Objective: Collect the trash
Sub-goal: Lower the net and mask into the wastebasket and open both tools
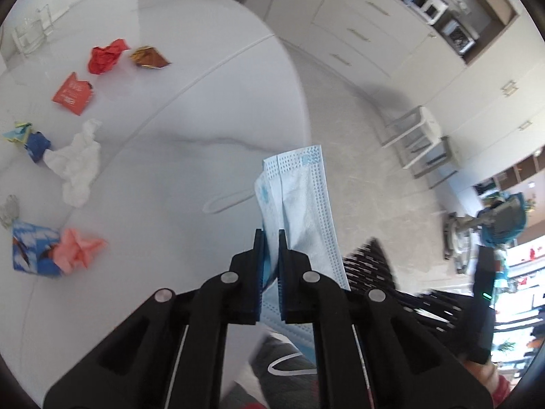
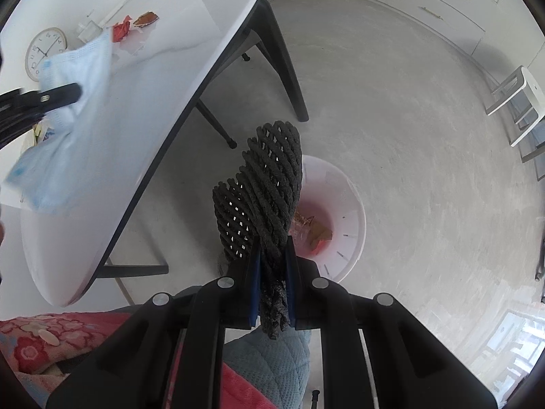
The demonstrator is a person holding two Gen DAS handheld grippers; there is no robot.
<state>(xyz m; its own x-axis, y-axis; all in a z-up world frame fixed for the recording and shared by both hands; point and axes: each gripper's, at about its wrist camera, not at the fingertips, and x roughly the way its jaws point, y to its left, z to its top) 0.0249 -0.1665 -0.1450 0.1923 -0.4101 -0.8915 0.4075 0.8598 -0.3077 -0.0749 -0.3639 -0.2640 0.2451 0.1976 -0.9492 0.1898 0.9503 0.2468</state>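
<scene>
My left gripper is shut on a light blue face mask and holds it above the white table's right edge. The mask also shows in the right wrist view, held by the left gripper. My right gripper is shut on a black foam net and holds it over the floor, above a white bin with wrappers inside. Several pieces of trash lie on the table: red crumpled paper, a brown wrapper, an orange packet, a white tissue, pink paper.
A blue wrapper and a blue-yellow scrap lie at the table's left. A white stool stands on the floor at the right. Black table legs stand beside the bin. Cabinets line the far wall.
</scene>
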